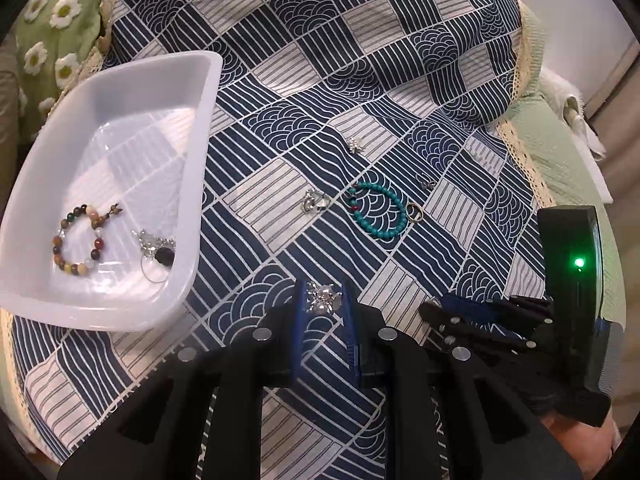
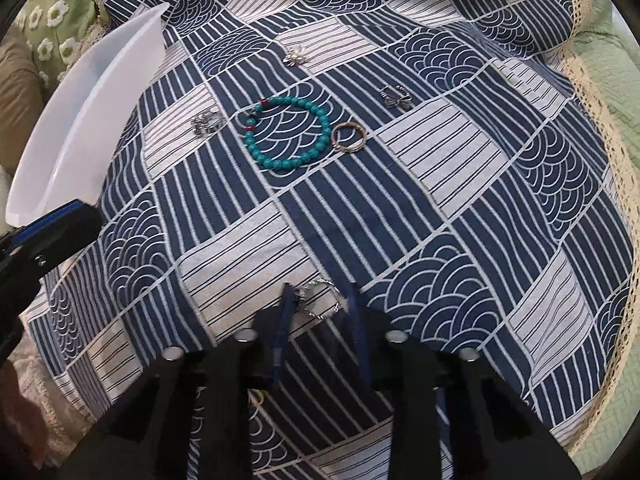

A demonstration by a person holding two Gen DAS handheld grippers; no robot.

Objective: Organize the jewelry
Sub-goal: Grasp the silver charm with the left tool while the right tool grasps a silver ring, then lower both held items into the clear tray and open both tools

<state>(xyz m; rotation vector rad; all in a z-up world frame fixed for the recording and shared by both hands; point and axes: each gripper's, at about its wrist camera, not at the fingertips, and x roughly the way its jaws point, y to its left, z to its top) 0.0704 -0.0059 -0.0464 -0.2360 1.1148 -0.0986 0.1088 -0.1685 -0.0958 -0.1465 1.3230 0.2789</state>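
Observation:
My left gripper (image 1: 323, 305) is shut on a silver pearl brooch (image 1: 322, 303), just right of the white tray (image 1: 208, 120). The tray holds a brown bead bracelet (image 1: 78, 240) and a silver pendant (image 1: 154, 246). My right gripper (image 2: 319, 300) is shut on a silver ring (image 2: 320, 300) low over the cloth; it also shows in the left wrist view (image 1: 434, 304). On the cloth lie a turquoise bead bracelet (image 1: 378, 210) (image 2: 288, 132), a gold ring (image 1: 414, 213) (image 2: 349, 137), and small silver pieces (image 1: 314, 202) (image 1: 354, 145) (image 1: 425, 181) (image 2: 396, 98).
A blue-and-white patterned cloth (image 1: 360, 60) covers the surface, with a lace edge (image 1: 516, 148) and green quilt (image 1: 568, 168) to the right. A green daisy cushion (image 1: 56, 20) lies behind the tray. The left gripper shows at the left edge of the right wrist view (image 2: 48, 228).

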